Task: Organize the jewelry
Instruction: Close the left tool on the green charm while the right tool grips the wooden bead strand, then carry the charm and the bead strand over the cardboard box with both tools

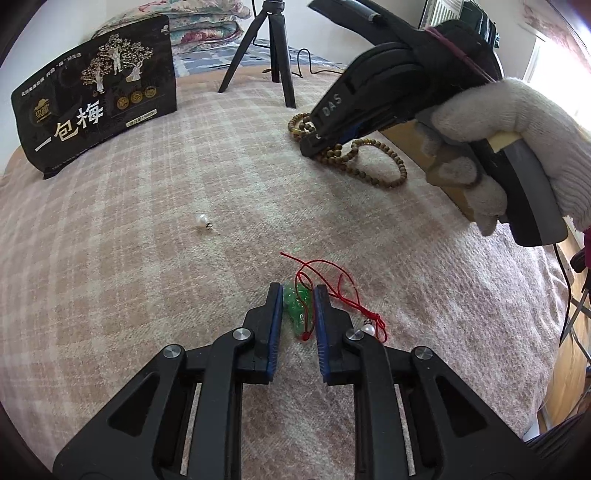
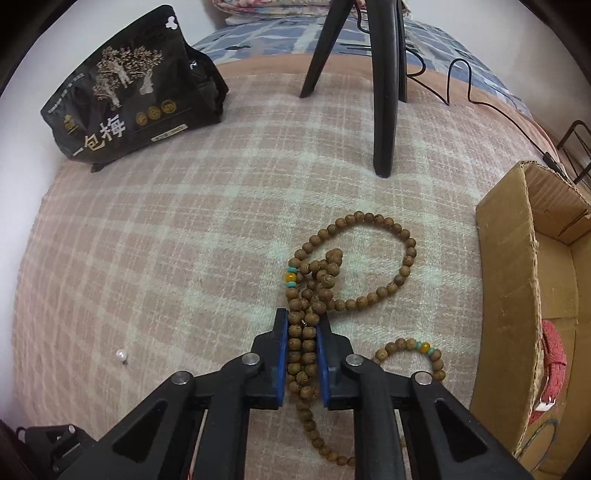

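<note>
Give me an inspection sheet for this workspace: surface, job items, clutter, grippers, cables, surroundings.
Surface: pink and cream plaid blanket over a bed.
Job's things: wooden bead necklace in loops; green pendant on red cord; loose pearl charm; second pearl on the cord's end; cardboard box at the right edge, with a red strap inside.
Clutter: black snack pouch standing upright; black tripod.
Grippers: left gripper shut on the green pendant; right gripper shut on the bead strands, held by a gloved hand.
Cables: black cable trailing behind the tripod.
Surroundings: folded floral quilts against a white wall.
</note>
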